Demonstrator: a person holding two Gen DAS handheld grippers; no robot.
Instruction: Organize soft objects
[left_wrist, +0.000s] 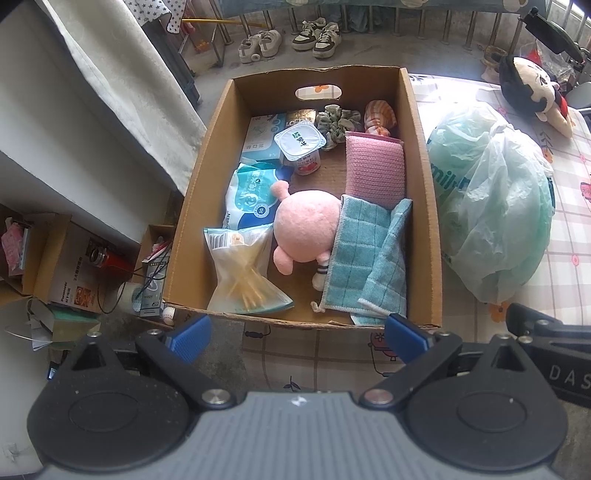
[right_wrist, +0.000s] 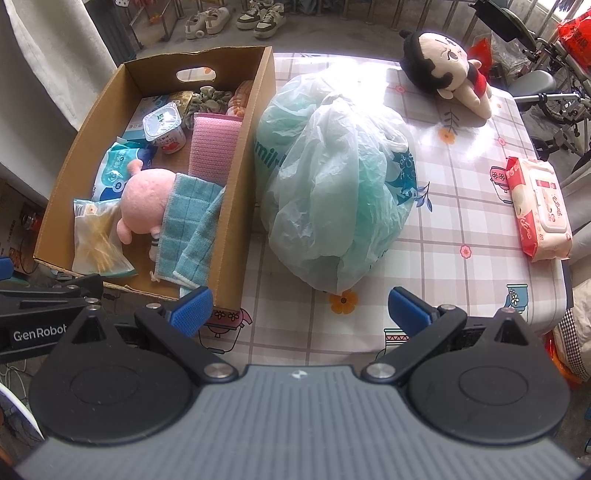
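Cardboard box holding pink plush, teal cloth, pink sponge, left hand-held gripper wide apart

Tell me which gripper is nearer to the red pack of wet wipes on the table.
Right. The right gripper hangs open over the table's near edge, with the wet wipes pack ahead to its right. The left gripper sits at the cardboard box, farther left; the pack is outside its view.

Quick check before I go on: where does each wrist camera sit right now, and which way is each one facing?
Left wrist: behind the open left tongs, above the table's near edge, looking down into the cardboard box; the other tool's arm shows at right.
Right wrist: behind the open right tongs, further right, facing the plastic bag, doll and wipes pack; the other tool shows at left.
Shared: box, bag, doll, pink plush, tablecloth.
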